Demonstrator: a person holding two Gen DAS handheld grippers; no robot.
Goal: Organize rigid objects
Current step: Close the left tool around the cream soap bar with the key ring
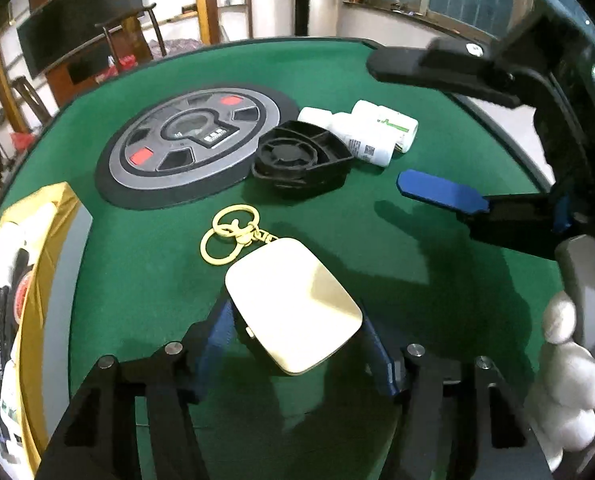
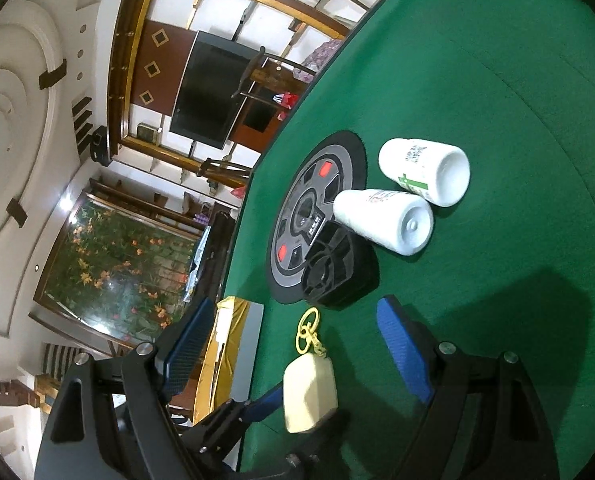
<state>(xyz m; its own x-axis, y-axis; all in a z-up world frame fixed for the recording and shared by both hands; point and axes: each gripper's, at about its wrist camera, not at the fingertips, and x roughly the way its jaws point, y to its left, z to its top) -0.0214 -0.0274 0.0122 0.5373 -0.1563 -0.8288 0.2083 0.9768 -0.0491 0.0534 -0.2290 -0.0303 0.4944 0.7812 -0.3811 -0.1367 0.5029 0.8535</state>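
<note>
A cream square case (image 1: pixel 293 308) with yellow key rings (image 1: pixel 229 236) sits between the blue pads (image 1: pixel 219 326) of my left gripper (image 1: pixel 297 336), which is shut on its two sides. The right wrist view shows that case (image 2: pixel 309 396) low in the frame, with the rings (image 2: pixel 309 326) pointing away. My right gripper (image 1: pixel 387 124) reaches in from the right, open and holding nothing. Its blue pads (image 2: pixel 401 348) stand wide apart around my right gripper's middle (image 2: pixel 297 304). Two white bottles (image 1: pixel 377 132) (image 2: pixel 381 220) lie on their sides beside a black fan housing (image 1: pixel 301 160) (image 2: pixel 337 272).
A round grey and black panel (image 1: pixel 185 140) with red squares is set in the green felt table (image 1: pixel 145 280). A yellow box (image 1: pixel 37 272) holding several items stands at the left edge. A white-gloved hand (image 1: pixel 565 380) grips the right tool.
</note>
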